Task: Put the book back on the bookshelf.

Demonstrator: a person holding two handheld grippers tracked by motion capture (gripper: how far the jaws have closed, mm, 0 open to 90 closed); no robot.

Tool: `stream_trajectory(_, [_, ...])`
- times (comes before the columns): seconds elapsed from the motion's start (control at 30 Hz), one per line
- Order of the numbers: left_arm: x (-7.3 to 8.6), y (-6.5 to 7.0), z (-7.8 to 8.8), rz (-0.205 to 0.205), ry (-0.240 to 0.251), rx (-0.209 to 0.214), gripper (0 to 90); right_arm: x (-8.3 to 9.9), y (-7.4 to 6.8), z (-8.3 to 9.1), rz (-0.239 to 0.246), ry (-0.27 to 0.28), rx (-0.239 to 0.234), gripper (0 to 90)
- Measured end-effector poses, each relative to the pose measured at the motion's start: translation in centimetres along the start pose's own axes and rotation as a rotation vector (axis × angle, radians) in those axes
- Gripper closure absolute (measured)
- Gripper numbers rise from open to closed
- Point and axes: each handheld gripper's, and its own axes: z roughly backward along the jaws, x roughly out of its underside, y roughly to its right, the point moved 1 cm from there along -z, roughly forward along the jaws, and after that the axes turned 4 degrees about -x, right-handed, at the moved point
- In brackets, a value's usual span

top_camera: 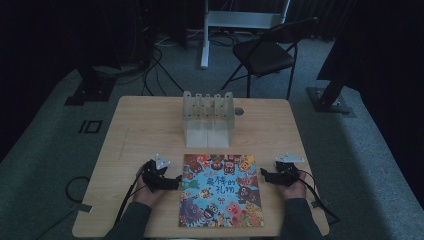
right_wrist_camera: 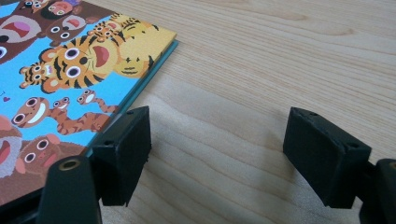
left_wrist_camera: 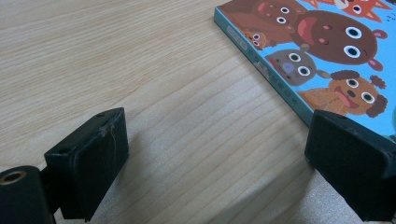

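While my left gripper (top_camera: 176, 182) and right gripper (top_camera: 264, 175) flank the book (top_camera: 221, 190) at the table's (top_camera: 140, 125) near edge, both sets of fingers stand apart, empty

The picture book (left_wrist_camera: 327, 56) is cut off by the frame edge; its title (top_camera: 220, 186) is too small to be read.

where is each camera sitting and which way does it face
high view: above the person's side, looking forward and down on the light wooden table; forearms, hands, left claw and right claw show.
left gripper view: rides the left claw, facing the tabletop; black jaws stand apart.
right gripper view: rides the right claw, facing the tabletop; jaws stand apart.
shared: the colourful cartoon-animal picture book, flat on the table.
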Motion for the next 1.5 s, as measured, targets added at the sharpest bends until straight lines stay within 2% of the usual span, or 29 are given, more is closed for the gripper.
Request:
stream_trajectory(0.23, [0.0, 0.0, 0.0, 0.000, 0.001, 0.000, 6.4, 0.0, 0.0, 0.0, 0.000, 0.000, 0.001, 22.5])
stream_trajectory(0.37, [0.0, 0.0, 0.0, 0.000, 0.001, 0.001, 6.4, -0.1, -0.1, -0.2, 0.015, -0.011, -0.013, 16.1])
stream_trajectory(0.43, [0.0, 0.0, 0.0, 0.000, 0.001, 0.001, 6.4, -0.1, -0.2, -0.2, 0.017, -0.013, -0.015, 15.6])
stream_trajectory(0.5, [0.0, 0.0, 0.0, 0.000, 0.001, 0.000, 6.4, -0.2, -0.1, -0.2, 0.016, -0.022, -0.016, 16.8])
stream_trajectory(0.6, [0.0, 0.0, 0.0, 0.000, 0.000, 0.000, 6.4, -0.4, 0.0, 0.0, 0.001, -0.029, -0.018, 26.2])
stream_trajectory(0.67, [0.0, 0.0, 0.0, 0.000, 0.000, 0.000, 6.4, -0.6, 0.1, 0.2, -0.022, -0.025, -0.039, 33.5])
stream_trajectory(0.83, [0.0, 0.0, 0.0, 0.000, 0.001, 0.000, 6.4, -1.4, -0.2, 0.7, -0.030, 0.022, -0.084, 34.2])
stream_trajectory(1.03, [0.0, 0.0, 0.0, 0.000, 0.000, 0.001, 6.4, -3.1, -1.3, 0.4, 0.017, 0.045, -0.116, 32.3])
stream_trajectory(1.17, [0.0, 0.0, 0.0, -0.001, 0.000, 0.000, 6.4, -4.1, -2.5, -0.3, 0.070, 0.033, -0.149, 28.8])
stream_trajectory(1.27, [0.0, 0.0, 0.0, -0.001, 0.001, 0.000, 6.4, -4.8, -3.0, -1.2, 0.091, 0.009, -0.189, 20.1])
stream_trajectory(1.33, [0.0, 0.0, 0.0, -0.005, 0.003, 0.006, 6.3, -5.2, -3.1, -1.8, 0.096, -0.008, -0.226, 19.8])
stream_trajectory(1.4, [0.0, 0.0, 0.0, -0.008, 0.003, 0.008, 6.3, -5.4, -3.0, -2.5, 0.095, -0.019, -0.238, 19.0])
stream_trajectory(1.5, [0.1, 0.0, 0.0, -0.012, 0.002, 0.012, 6.3, -5.7, -2.6, -3.6, 0.061, -0.028, -0.248, 19.1])
